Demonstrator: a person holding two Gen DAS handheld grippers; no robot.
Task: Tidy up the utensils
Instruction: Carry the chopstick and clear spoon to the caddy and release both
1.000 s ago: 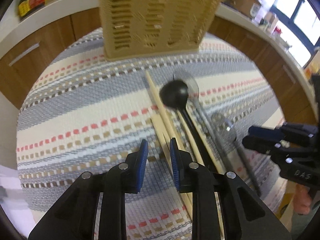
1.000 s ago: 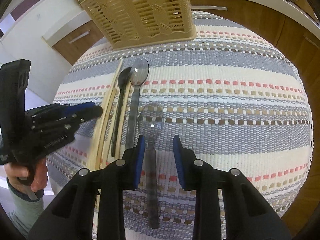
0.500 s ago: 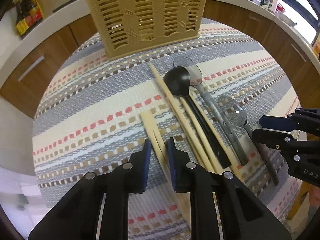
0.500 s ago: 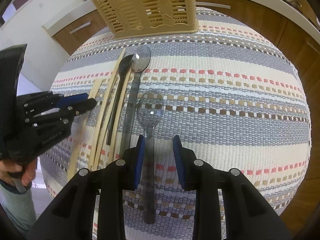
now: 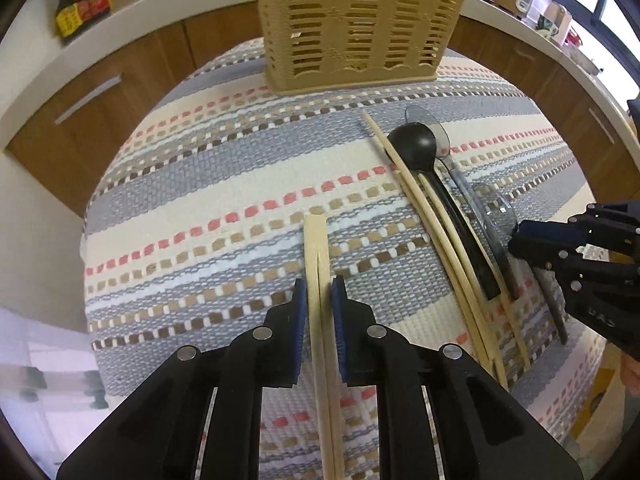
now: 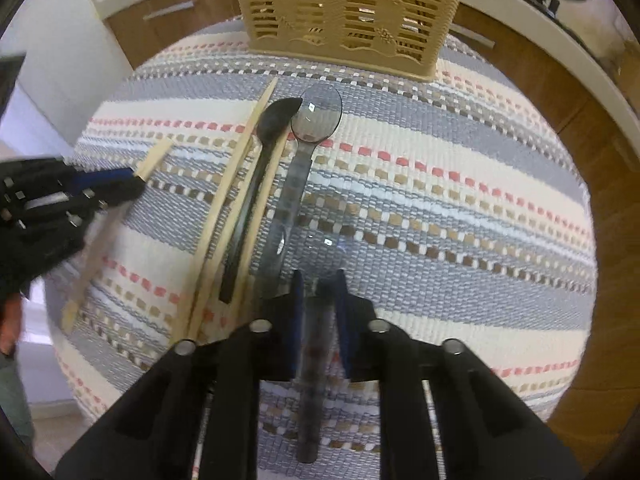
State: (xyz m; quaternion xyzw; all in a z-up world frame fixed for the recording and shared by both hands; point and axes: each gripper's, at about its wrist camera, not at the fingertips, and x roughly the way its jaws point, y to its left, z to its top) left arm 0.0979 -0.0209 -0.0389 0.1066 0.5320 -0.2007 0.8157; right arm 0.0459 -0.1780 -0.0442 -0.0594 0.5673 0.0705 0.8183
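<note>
My left gripper [image 5: 319, 284] is shut on a pair of pale wooden chopsticks [image 5: 316, 248] that lies along its fingers over the striped cloth [image 5: 200, 184]. From the right wrist the same gripper [image 6: 136, 180] and chopsticks [image 6: 158, 156] show at far left. My right gripper [image 6: 319, 280] has its jaws closing, the pads pressing the handle of a clear smoky plastic spoon [image 6: 312, 400]. Beside it lie loose chopsticks [image 6: 240, 168], a black spoon [image 6: 272, 120] and a second clear spoon [image 6: 316, 112]. The left wrist view shows the right gripper [image 5: 514, 236] at the right edge.
A tan slotted plastic basket [image 5: 360, 20] stands upright at the far side of the cloth, also in the right wrist view as the basket [image 6: 348, 8]. Wooden cabinets [image 5: 100, 108] and a white counter with sauce bottles [image 5: 80, 0] lie behind. A person's hand [image 6: 8, 320] holds the left gripper.
The left gripper shut on the chopstick pair and drew it left, apart from the other utensils. The right gripper's jaws narrowed onto the clear spoon's handle and the gripper rolled slightly.
</note>
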